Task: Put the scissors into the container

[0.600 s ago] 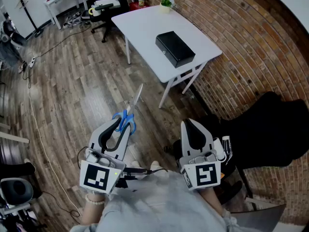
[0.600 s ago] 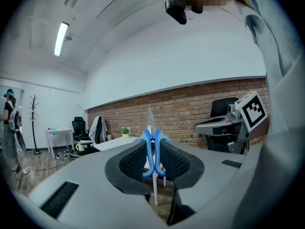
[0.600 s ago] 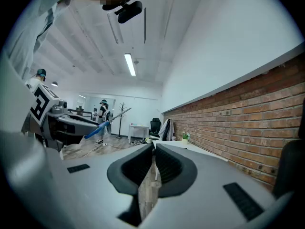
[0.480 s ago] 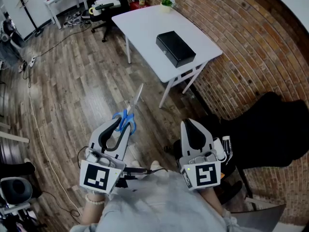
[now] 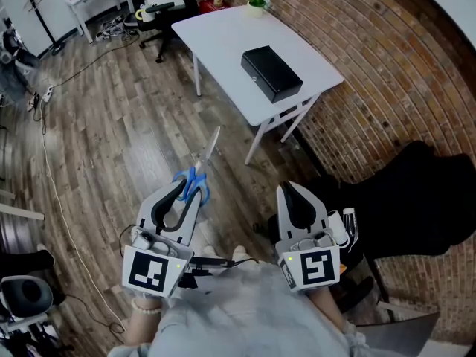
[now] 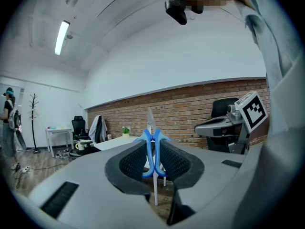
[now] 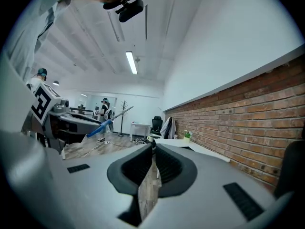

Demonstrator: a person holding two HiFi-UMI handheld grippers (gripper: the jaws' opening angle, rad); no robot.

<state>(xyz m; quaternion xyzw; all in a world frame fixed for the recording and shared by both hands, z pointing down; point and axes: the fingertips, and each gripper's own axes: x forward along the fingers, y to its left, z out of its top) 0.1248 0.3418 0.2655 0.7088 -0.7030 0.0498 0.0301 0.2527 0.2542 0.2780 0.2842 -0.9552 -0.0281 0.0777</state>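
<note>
Black container (image 5: 271, 74) lies closed on the table (image 5: 223, 43), scissors (image 5: 196, 178) well apart.

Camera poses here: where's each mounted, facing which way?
Head view: on the person's head, steeply down at wooden floor and white table with black rectangular box; left gripper, right gripper and grey clothing show.
Left gripper view: on the left gripper, along jaws shut on blue-handled scissors, toward the brick wall; right gripper at right.
Right gripper view: on the right gripper, along empty shut jaws, toward that wall.
Shared: scissors in all three.
</note>
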